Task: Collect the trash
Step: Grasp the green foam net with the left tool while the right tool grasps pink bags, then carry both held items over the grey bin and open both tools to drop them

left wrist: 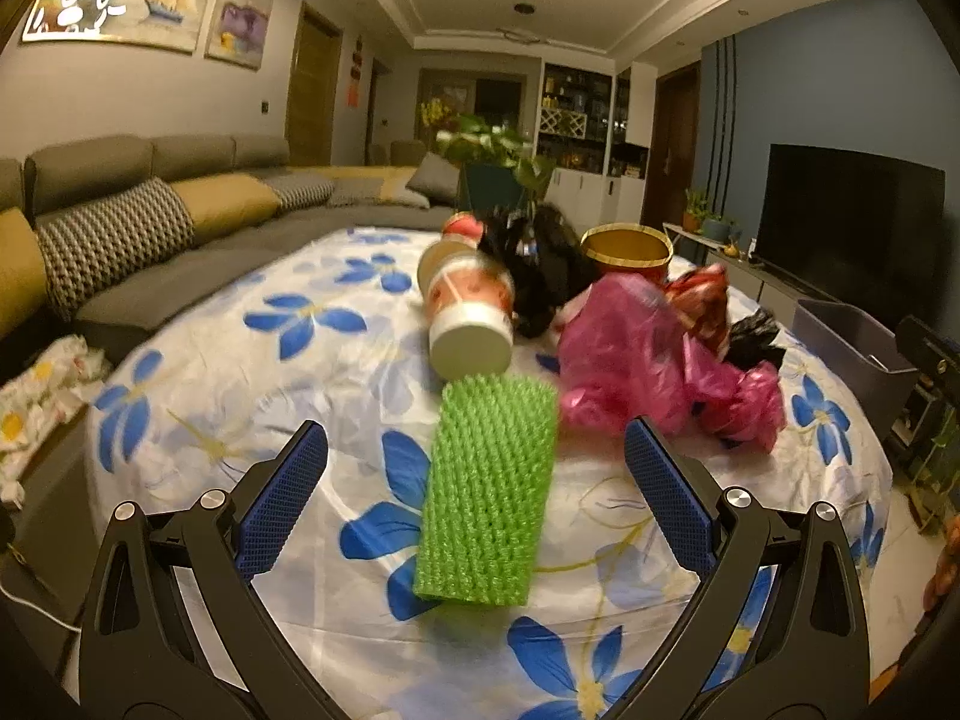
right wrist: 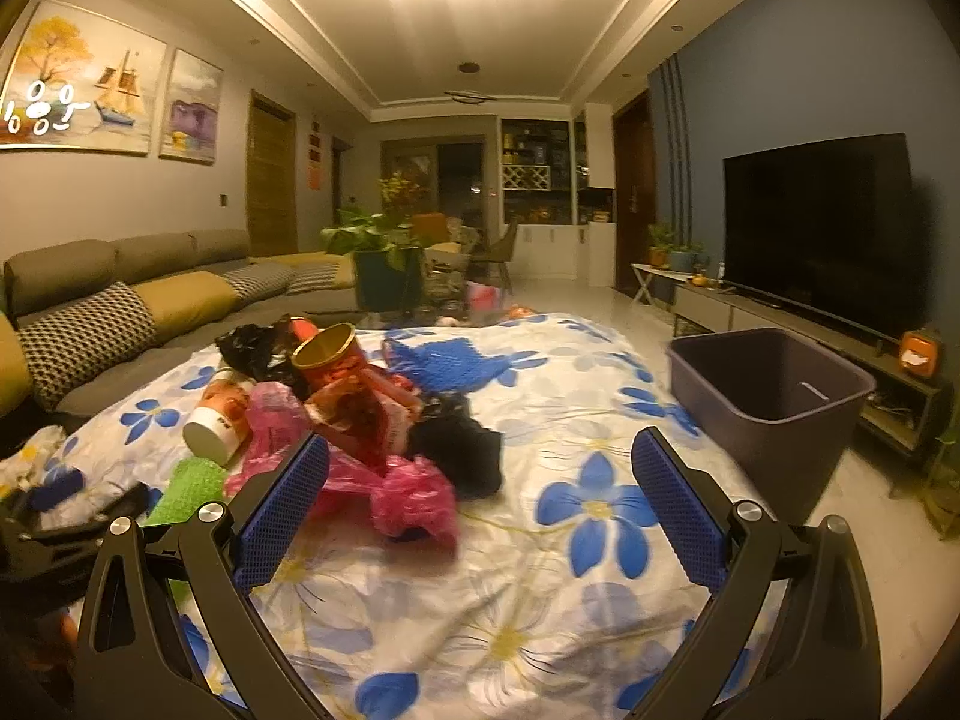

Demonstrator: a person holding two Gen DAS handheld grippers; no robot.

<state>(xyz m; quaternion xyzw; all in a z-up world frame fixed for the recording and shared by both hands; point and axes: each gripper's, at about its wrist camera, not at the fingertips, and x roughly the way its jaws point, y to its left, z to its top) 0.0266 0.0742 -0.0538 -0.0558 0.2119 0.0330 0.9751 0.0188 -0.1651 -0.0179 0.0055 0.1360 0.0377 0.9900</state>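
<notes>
Because the green foam net sleeve point(left wrist: 487, 489) lies flat on the flowered cloth point(left wrist: 288, 396) of the bench, squarely between the released fingers of the left gripper point(left wrist: 477, 495), it is judged the next pick. Soft, ribbed mesh is expected to crush easily. Beyond it are heaped a smooth cylindrical cup point(left wrist: 467, 315) and crinkled pink plastic bags point(left wrist: 636, 360). The right gripper point(right wrist: 480, 501) is held spread and empty, near the rigid grey bin point(right wrist: 774, 384).

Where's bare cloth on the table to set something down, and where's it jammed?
Free: the floral cloth between the pink bag and the grey bin, ahead of the right gripper. Also the sofa-side cloth left of the green foam net. Crowded: the middle, where the bottle, gold-rimmed can and black bags pile together.
</notes>
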